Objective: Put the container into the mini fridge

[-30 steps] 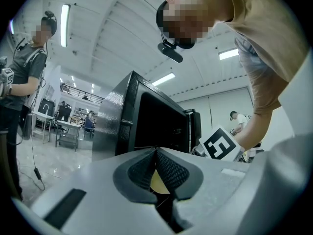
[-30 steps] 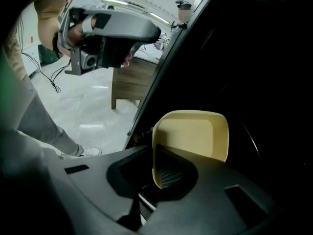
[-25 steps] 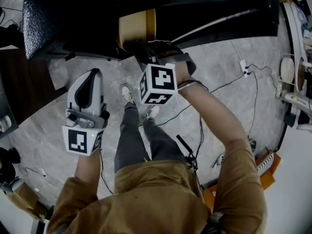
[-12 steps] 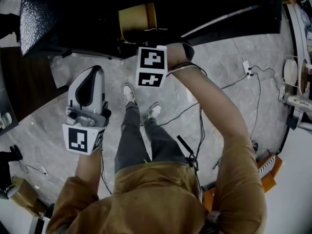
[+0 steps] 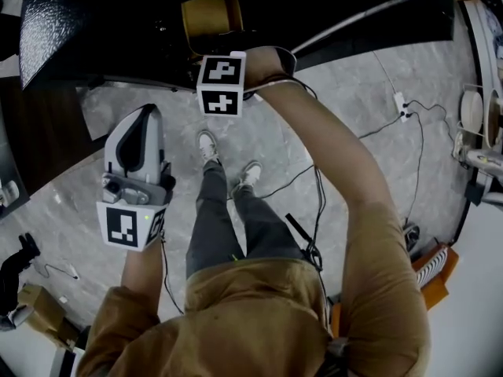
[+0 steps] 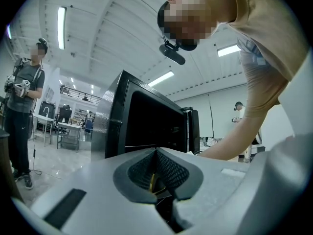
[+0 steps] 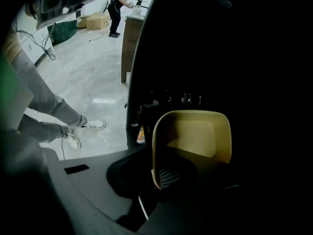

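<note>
The tan container (image 7: 193, 141) hangs by its left rim from my right gripper (image 7: 164, 176), which is shut on it and tilts steeply down. It sits at the dark mouth of the black mini fridge (image 5: 94, 22), whose door (image 6: 195, 129) stands open. In the head view the container (image 5: 208, 12) shows just beyond the right gripper's marker cube (image 5: 220, 83), against the fridge's black inside. My left gripper (image 6: 156, 173) is held level to the left, shut with nothing in it, and faces the fridge (image 6: 146, 126).
The person's legs and white shoes (image 5: 228, 159) stand on the grey floor below the fridge. Cables and a power strip (image 5: 398, 104) trail at the right. A dark wooden cabinet (image 7: 131, 43) stands left of the fridge. Another person (image 6: 19, 111) stands far off.
My right gripper has carried the container up and to the left in the head view, deeper toward the fridge's opening. The left gripper has stayed put.
</note>
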A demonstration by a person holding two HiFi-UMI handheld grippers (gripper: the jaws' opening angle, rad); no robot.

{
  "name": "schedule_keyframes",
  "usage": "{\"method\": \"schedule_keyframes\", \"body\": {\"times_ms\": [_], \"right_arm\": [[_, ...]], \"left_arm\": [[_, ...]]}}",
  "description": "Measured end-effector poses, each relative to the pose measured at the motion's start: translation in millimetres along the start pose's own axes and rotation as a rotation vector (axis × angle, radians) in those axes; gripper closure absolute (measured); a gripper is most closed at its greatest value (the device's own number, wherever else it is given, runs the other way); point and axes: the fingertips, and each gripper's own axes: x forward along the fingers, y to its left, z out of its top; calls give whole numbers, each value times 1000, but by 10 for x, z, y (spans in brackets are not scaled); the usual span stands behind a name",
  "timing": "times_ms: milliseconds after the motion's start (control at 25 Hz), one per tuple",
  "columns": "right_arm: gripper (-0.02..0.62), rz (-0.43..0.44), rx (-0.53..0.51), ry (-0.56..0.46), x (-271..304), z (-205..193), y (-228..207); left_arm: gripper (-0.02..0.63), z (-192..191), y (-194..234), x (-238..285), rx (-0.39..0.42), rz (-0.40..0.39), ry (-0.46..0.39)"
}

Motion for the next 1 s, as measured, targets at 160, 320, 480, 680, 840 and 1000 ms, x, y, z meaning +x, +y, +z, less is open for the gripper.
{"method": "schedule_keyframes", "body": {"times_ms": [160,320,480,680,840,1000], "right_arm": [[588,-10,-14,14,61,30,-103],[588,-27,-19,30,129,38,-157],[588,-66,13,29,170,85,-210],[584,-123,44,29,199,94,-341],[522,-146,66,27,169,35,-378],[489,-161,86,13,152,81,-411]], "left_arm": [[604,-11,-24,-2,-2,-3,5],[604,-17,-27,12,-5,0,4],[604,-27,-18,11,-2,-4,1],[604,-57,-30,24,-15,-8,14],[604,-65,-102,43,-17,-14,12],[604,-51,-33,39,-23,-11,3]]}}
